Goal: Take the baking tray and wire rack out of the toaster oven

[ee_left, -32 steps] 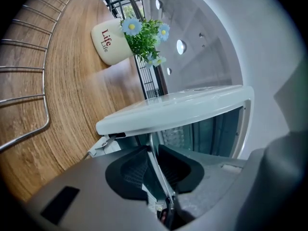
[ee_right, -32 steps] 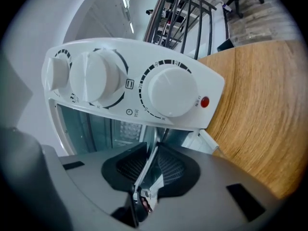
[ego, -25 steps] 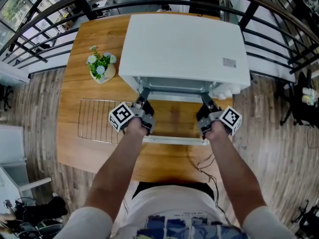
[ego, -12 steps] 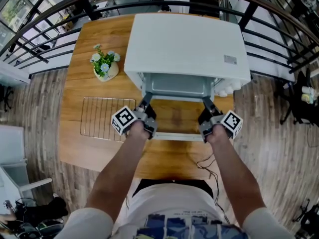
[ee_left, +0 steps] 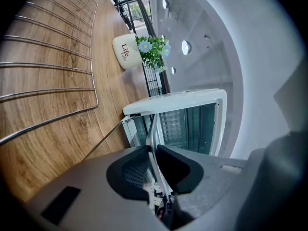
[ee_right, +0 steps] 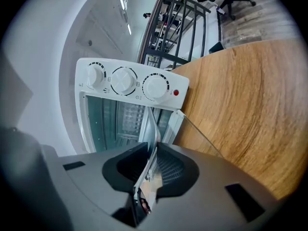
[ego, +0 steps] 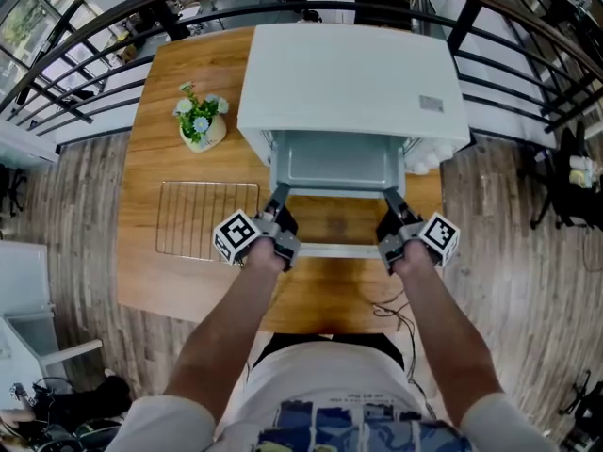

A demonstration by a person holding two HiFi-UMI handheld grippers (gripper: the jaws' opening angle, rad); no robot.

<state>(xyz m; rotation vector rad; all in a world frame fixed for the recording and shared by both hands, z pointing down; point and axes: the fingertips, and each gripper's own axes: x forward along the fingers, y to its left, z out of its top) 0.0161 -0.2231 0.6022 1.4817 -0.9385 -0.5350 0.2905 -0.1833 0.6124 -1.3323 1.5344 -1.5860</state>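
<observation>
- Left claw [ee_left: 153,148] is nearly closed, with just a thin slot between the pads. The rim of the baking tray [ego: 336,163] is pinched in that slot, at the tray's near left corner.
- Right claw [ee_right: 153,147] has the same narrow gap and is clamped on the rim at the near right corner. So I've got the tray by both near corners.
- Compared with a second ago, more of the tray shows past the front of the toaster oven [ego: 353,78]. Both claws have come nearer to me, out over the dropped glass door [ego: 334,224].
- The tray sits half out of the oven's mouth, above the open door. From above I can't tell whether its far end rests on anything inside.
- The tray is pale grey metal, shallow, with a plain flat floor and a thin raised lip. In the gripper views that lip is a bright strip running from my pads to the oven's mouth.
- The wire rack [ego: 203,217] lies flat on the wooden table [ego: 188,285], left of the oven door, in the same spot as before.
- A flower pot [ego: 200,125] stands far left of the rack. The oven's three white knobs [ee_right: 124,80] show in the right gripper view.
</observation>
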